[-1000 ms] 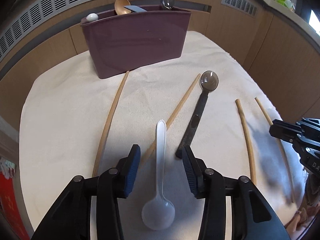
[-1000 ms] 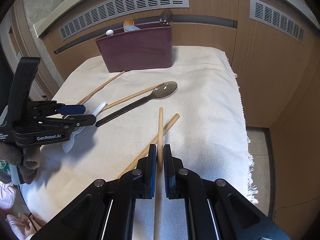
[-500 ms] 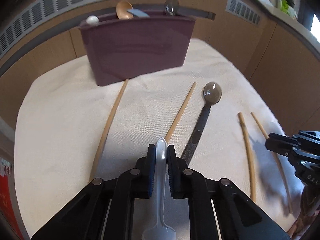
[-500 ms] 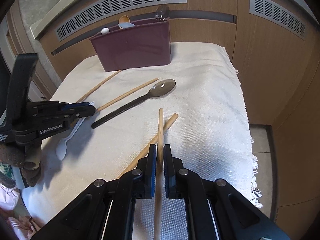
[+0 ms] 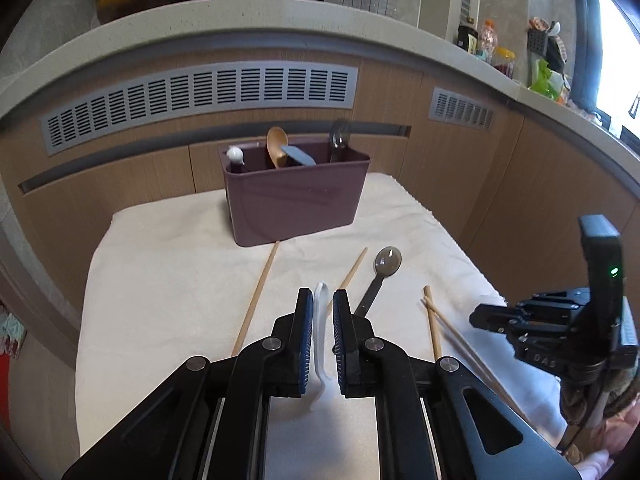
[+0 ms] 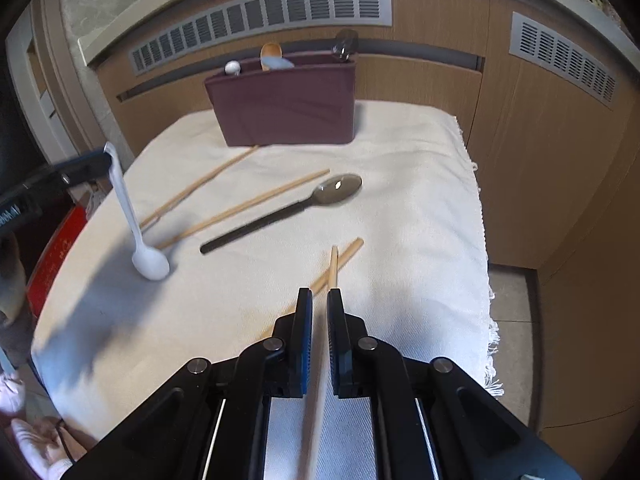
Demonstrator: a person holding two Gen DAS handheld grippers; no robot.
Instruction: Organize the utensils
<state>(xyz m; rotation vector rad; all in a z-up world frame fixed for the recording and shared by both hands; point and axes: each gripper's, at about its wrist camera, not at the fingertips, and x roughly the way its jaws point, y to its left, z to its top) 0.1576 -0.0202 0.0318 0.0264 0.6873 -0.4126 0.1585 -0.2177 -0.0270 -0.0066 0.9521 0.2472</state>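
Left hand-held gripper (image 5: 322, 320) pinching smooth white plastic spoon (image 6: 132, 224) above cloth-covered worktop (image 6: 400, 216), right hand-held gripper (image 6: 319, 314) pinching thin wooden chopstick (image 6: 333, 266), far maroon plastic bin (image 5: 294, 196) holding spoons

Both wrist views toward shared caddy (image 5: 295, 196)

My left gripper (image 5: 322, 307) and right gripper (image 6: 319, 305) look alike: black plastic frames, silver pivot screws behind blue-ribbed fingers (image 5: 305, 332), white lettering.

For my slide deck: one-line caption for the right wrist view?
Right gripper clamps a wooden chopstick; left gripper lifts a white plastic spoon.
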